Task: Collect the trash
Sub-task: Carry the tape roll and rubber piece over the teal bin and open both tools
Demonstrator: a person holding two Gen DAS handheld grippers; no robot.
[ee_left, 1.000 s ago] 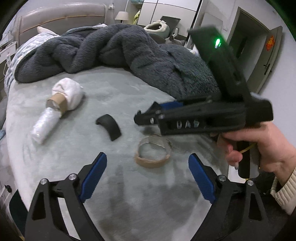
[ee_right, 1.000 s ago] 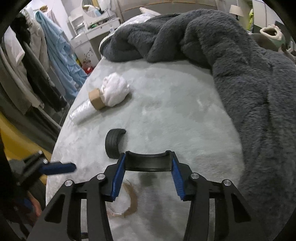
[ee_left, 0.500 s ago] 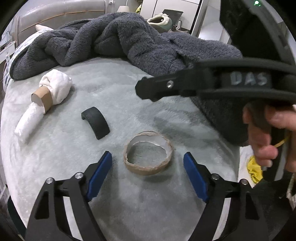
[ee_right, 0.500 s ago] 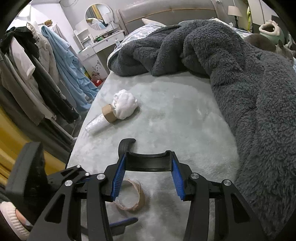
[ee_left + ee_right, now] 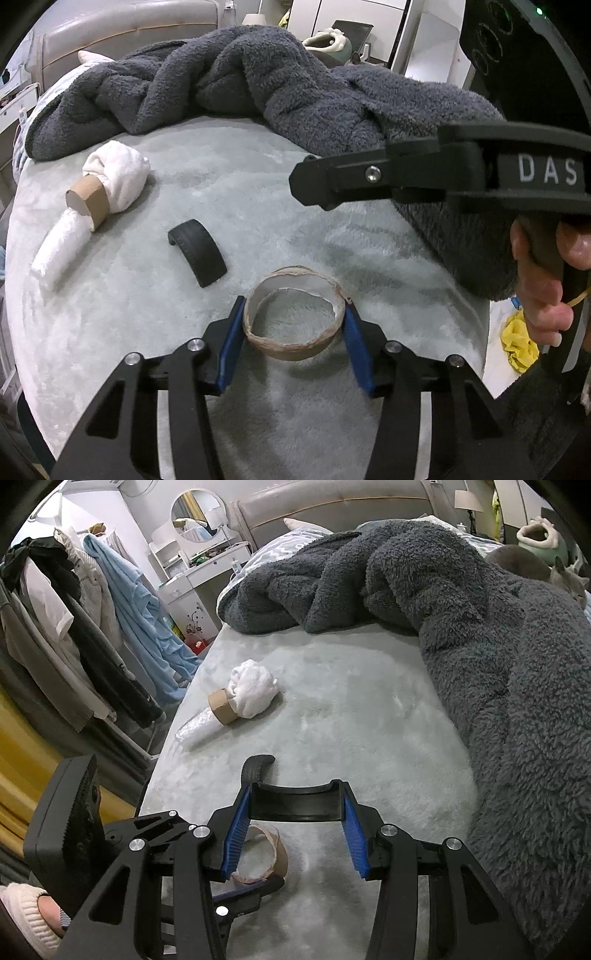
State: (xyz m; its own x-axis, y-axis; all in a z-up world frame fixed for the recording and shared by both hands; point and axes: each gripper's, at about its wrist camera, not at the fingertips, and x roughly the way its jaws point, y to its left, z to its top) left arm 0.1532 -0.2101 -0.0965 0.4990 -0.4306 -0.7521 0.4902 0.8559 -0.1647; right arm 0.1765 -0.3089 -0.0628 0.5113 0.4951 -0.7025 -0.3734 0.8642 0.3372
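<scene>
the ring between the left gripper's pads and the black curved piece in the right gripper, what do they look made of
ring: looks like cardboard, matte brown outside, whitish inside, with a frayed, torn rim, probably a spent tape core.
black curved piece: probably moulded plastic or rubber; smooth, dull black, holding its arc between the right gripper pads.

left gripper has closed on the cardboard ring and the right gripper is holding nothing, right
Not quite. The left gripper does have its fingers against both sides of the cardboard ring, but the right gripper is not empty: the right wrist view shows a curved black piece clamped between its fingers.
</scene>
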